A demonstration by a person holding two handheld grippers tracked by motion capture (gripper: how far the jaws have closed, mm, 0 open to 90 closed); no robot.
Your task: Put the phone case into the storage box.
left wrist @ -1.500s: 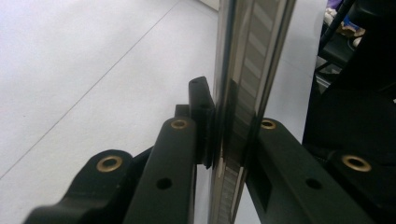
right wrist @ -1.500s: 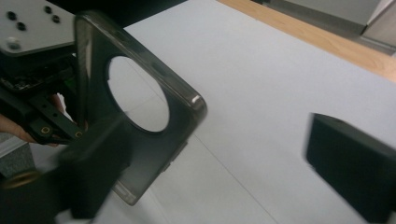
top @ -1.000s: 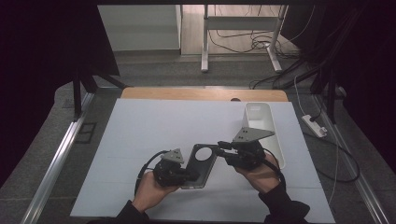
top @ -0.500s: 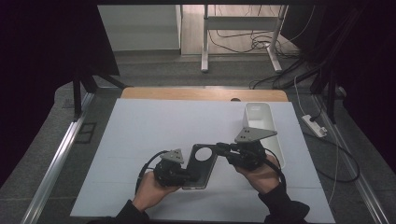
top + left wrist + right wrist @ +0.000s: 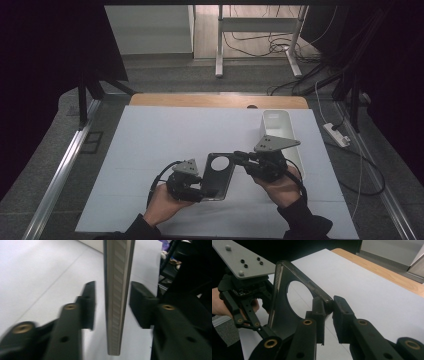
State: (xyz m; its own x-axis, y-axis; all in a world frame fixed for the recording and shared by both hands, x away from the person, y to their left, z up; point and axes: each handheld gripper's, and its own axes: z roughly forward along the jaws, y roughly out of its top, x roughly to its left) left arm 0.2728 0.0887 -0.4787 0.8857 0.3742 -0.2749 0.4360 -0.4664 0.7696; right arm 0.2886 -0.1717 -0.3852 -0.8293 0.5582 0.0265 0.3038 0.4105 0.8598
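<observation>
A dark phone case with a round hole is held tilted above the white table, between the two hands. My right gripper pinches its upper right corner; in the right gripper view the jaws press on both sides of that corner of the case. My left gripper is at the case's lower left edge. In the left gripper view the case's ribbed edge stands between the spread jaws of that gripper, with a gap on each side. The left gripper also shows beyond the case.
A white oblong bin stands at the right of the table, just behind the right hand. A wooden strip runs along the far edge. Cables and a power strip lie on the floor to the right.
Almost nothing: both hands and the case stay in about the same place, with only a slight shift of the right gripper.
</observation>
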